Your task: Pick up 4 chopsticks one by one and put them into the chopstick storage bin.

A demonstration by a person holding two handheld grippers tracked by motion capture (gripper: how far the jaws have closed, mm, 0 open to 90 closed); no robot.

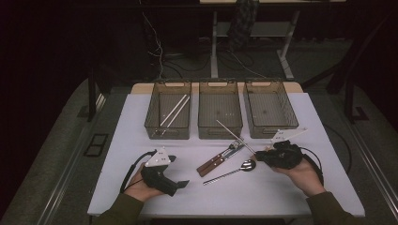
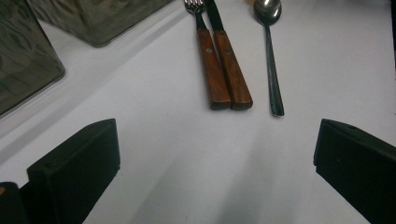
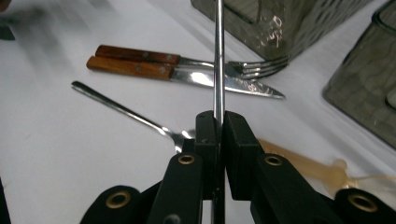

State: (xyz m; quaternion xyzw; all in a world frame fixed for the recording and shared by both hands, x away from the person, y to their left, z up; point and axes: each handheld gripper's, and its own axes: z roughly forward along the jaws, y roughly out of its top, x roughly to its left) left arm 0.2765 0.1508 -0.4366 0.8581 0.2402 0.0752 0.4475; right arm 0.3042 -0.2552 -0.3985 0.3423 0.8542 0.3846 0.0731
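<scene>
My right gripper [image 1: 257, 156] [image 3: 218, 123] is shut on a thin metal stick [image 1: 232, 135] [image 3: 218, 56], which slants up toward the middle bin [image 1: 219, 136]. Below it on the white table lie a fork [image 3: 254, 68] [image 2: 211, 70] and a knife [image 3: 196, 77] [image 2: 232, 70], both wooden-handled and side by side, and a metal spoon [image 1: 234, 171] [image 3: 121, 107] [image 2: 271, 60]. My left gripper [image 1: 177, 171] [image 2: 215, 163] rests at the front left with its jaws open wide and nothing between them, pointing at the cutlery.
Three smoked clear bins stand in a row at the back: the left bin [image 1: 167, 136] holds two pale sticks [image 1: 174, 111], while the middle bin and the right bin [image 1: 270, 135] look bare. A pale translucent plastic piece [image 3: 303, 165] lies under my right gripper.
</scene>
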